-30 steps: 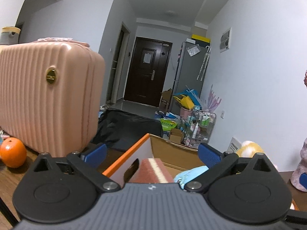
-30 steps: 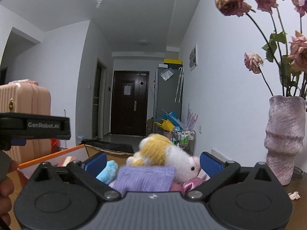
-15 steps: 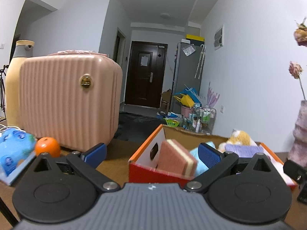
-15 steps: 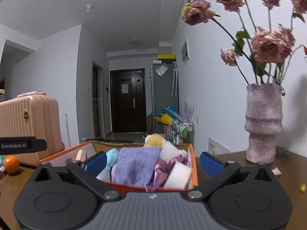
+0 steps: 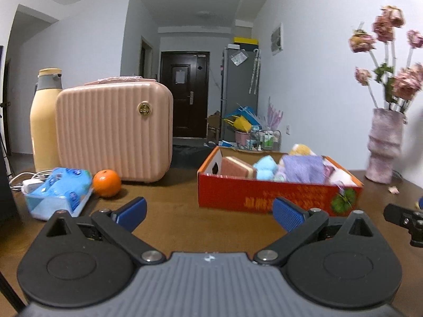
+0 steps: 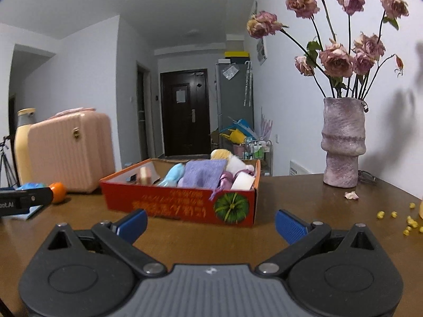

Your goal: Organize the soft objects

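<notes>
We hold both tools back from the shallow red cardboard box (image 6: 182, 206), which sits on the brown wooden table (image 6: 304, 211) in front of us. Our left gripper (image 5: 208, 211) has its blue-padded fingers spread wide with nothing between them, and our right gripper (image 6: 210, 223) is the same, splayed and empty above bare tabletop.

The soft things all lie inside the box: a pink-and-cream sponge block (image 5: 236, 167) leaning at the left end, a light blue plush toy (image 5: 265, 167) beside it, a folded lavender knit cloth (image 6: 205, 174) draped across the middle, a yellow-and-white stuffed animal (image 6: 227, 158) at the back, a crumpled pink satin piece (image 6: 224, 179) and a white foam roll (image 6: 243, 182) at the right end. A loose purple thread hangs over the near wall.

Outside the box we see a ribbed pink hard-shell case (image 5: 113, 132), a cream insulated bottle (image 5: 43, 121), an orange (image 5: 107, 183), a blue pack of tissues (image 5: 59, 190), and a mauve textured vase (image 6: 343, 142) of dried roses. None of these reads as soft goods left to gather, save perhaps the tissue pack.

We judge the collecting finished, or very nearly, and ourselves at the stand-off after a placement. Should more be wanted, the next move would call for reaching left to the tissues, or tidying the overhanging cloth inward without tipping the light box.
</notes>
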A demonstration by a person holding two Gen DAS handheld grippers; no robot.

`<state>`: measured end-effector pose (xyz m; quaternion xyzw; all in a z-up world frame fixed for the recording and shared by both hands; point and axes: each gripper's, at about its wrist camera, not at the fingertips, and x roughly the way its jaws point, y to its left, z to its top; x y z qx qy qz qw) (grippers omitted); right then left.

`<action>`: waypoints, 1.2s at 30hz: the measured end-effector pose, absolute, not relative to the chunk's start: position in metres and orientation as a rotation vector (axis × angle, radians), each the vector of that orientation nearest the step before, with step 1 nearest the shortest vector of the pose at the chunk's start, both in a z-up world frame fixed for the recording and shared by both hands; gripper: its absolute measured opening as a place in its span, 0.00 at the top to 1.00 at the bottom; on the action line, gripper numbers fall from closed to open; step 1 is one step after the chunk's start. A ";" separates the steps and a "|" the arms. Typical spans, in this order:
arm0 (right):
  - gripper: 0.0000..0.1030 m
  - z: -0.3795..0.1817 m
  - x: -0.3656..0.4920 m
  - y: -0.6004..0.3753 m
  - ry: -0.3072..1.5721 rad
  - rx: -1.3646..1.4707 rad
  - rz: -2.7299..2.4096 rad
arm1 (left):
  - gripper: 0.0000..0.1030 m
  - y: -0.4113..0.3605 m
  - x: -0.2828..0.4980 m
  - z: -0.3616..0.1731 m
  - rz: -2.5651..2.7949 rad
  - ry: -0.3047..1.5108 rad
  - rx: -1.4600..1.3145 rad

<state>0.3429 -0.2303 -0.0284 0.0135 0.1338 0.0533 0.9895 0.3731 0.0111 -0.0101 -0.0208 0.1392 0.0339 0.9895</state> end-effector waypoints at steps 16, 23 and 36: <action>0.00 -0.008 0.180 -0.228 0.209 0.010 0.110 | 0.00 0.020 0.201 -0.003 -0.009 0.287 -0.026; 0.00 0.006 0.129 -0.224 0.179 -0.013 0.108 | 0.00 0.025 0.140 -0.006 0.005 0.266 -0.005; 0.00 0.014 0.106 -0.212 0.152 -0.044 0.118 | 0.00 0.031 0.107 0.005 0.010 0.205 -0.013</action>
